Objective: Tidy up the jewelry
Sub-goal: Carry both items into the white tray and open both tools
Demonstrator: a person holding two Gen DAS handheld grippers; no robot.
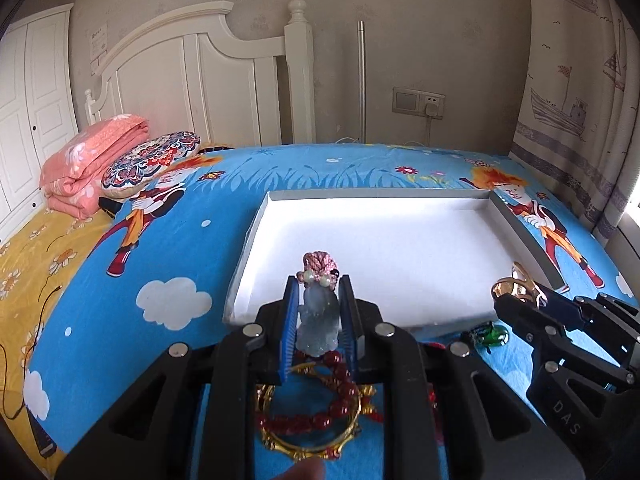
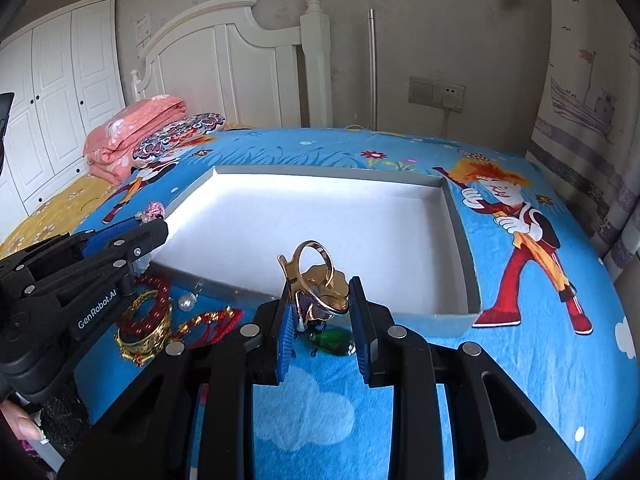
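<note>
Left gripper [image 1: 319, 312] clamped on pale jade pendant [image 1: 318, 322], pink knot at 12 o'clock, just short of white tray [image 1: 516, 224]. Right gripper [image 2: 322, 308] pinched gold ring piece [image 2: 316, 280] before tray's near wall. Judged light, hard, slippery, chip-prone; best held across flat flanks, not cord or hoop.

A folded pink quilt [image 1: 86, 164] and a patterned cushion [image 1: 150, 164] lie together at the head of a bed covered by a blue cartoon sheet [image 1: 132, 276]. Behind stand a white headboard [image 1: 208, 80], a white wardrobe [image 1: 28, 112], a wall socket [image 1: 418, 102] and a ship-print curtain [image 1: 576, 92].
</note>
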